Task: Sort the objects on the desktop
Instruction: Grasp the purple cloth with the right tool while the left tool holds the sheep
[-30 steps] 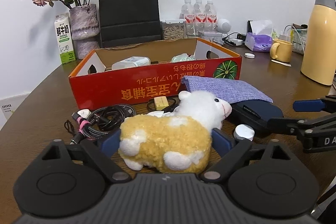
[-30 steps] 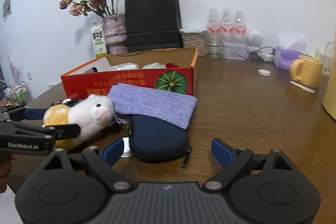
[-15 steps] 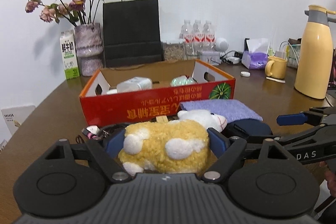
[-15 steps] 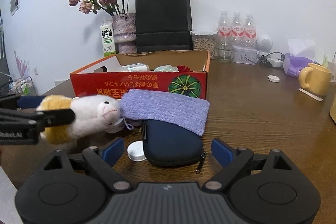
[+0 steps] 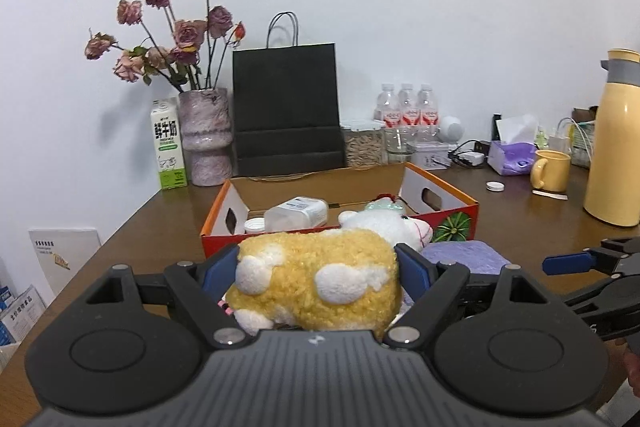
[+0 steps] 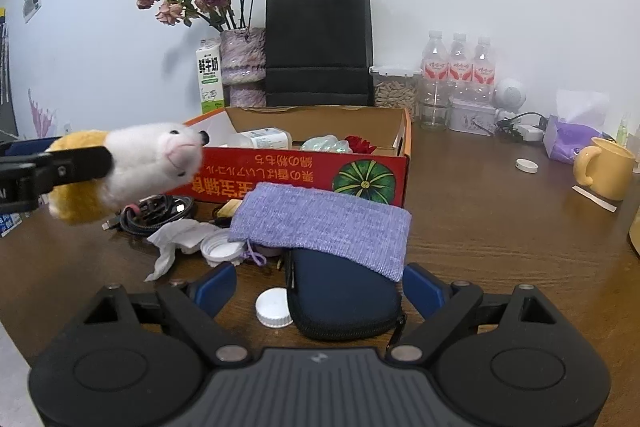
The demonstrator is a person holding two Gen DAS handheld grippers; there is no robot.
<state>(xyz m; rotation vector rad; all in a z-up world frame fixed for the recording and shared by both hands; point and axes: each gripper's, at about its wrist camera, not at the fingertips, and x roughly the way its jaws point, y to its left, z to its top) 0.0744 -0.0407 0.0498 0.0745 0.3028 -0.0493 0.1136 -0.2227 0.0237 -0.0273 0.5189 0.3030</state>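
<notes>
The left hand-held gripper [image 5: 318,273] squeezes the fluffy toy sheep [image 5: 320,283] by its yellow middle and holds it up off the tabletop [image 6: 500,227], probably so it can go into the red box [image 6: 304,173] just behind. The right hand-held gripper [image 6: 318,287] waits with its jaws wide and nothing in them, over the dark blue case [image 6: 344,303]. A purple pouch [image 6: 324,223] lies across that case. Farther back stands a black bag [image 6: 318,45].
</notes>
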